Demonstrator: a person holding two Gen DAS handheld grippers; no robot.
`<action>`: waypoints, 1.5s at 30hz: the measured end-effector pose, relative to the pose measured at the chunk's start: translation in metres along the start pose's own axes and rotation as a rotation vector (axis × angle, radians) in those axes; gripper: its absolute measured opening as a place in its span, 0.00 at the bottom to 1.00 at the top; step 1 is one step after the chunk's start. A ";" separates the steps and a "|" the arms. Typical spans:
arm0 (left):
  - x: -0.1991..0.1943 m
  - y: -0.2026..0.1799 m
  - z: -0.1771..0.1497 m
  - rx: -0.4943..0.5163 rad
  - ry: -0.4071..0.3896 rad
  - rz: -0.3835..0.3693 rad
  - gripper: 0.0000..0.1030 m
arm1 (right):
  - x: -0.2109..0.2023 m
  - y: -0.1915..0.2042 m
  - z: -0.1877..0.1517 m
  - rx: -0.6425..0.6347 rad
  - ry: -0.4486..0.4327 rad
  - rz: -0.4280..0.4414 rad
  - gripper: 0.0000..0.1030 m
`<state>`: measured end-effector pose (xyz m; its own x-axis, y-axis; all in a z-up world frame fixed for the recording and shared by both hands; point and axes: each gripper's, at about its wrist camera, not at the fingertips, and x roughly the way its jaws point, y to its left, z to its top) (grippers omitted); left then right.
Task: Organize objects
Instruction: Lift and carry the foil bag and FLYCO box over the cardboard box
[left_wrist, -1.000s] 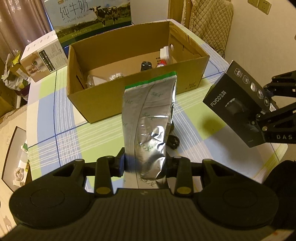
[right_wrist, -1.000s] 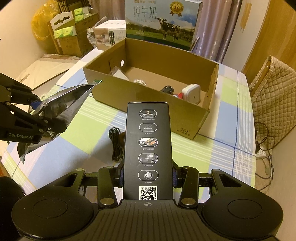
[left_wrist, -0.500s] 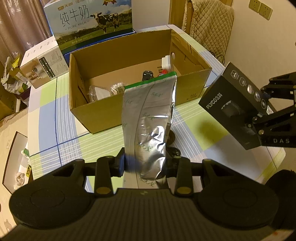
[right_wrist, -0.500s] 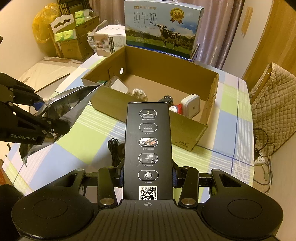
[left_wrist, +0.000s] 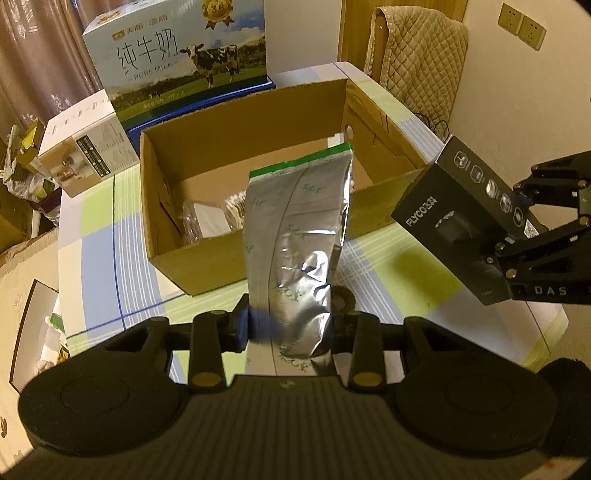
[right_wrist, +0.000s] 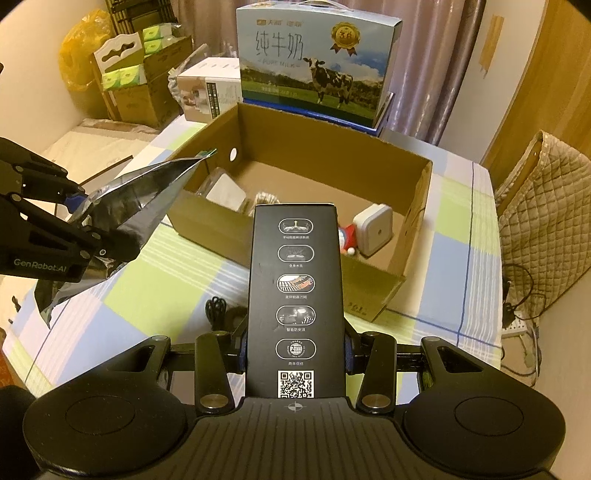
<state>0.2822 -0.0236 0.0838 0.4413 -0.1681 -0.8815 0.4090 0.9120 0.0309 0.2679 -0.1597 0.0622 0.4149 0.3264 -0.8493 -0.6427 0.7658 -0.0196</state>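
Partly hiding the carton's (left_wrist: 207, 273) contents, left jaws clamp a foil pouch (left_wrist: 295, 240), right jaws a black box (right_wrist: 295, 295).

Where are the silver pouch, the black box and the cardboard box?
silver pouch (left_wrist: 295, 236), left wrist view, middle of its foil face.
black box (right_wrist: 295, 288), right wrist view, printed face.
cardboard box (right_wrist: 218, 229), right wrist view, near wall.

A milk carton (right_wrist: 317, 62) stands on the checked tablecloth (right_wrist: 454, 258) — quilted bag (right_wrist: 546, 236) beside.
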 end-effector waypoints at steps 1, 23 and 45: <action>0.000 0.001 0.002 -0.001 -0.001 -0.003 0.31 | 0.000 -0.001 0.002 0.000 0.000 -0.001 0.40; 0.002 0.035 0.053 -0.040 -0.010 0.016 0.31 | 0.004 -0.018 0.057 -0.017 -0.010 -0.013 0.40; 0.043 0.050 0.100 -0.045 0.004 0.019 0.31 | 0.049 -0.038 0.107 -0.012 0.024 -0.013 0.40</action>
<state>0.4011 -0.0223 0.0947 0.4453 -0.1496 -0.8828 0.3647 0.9308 0.0263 0.3813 -0.1138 0.0774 0.4082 0.3029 -0.8611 -0.6448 0.7634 -0.0371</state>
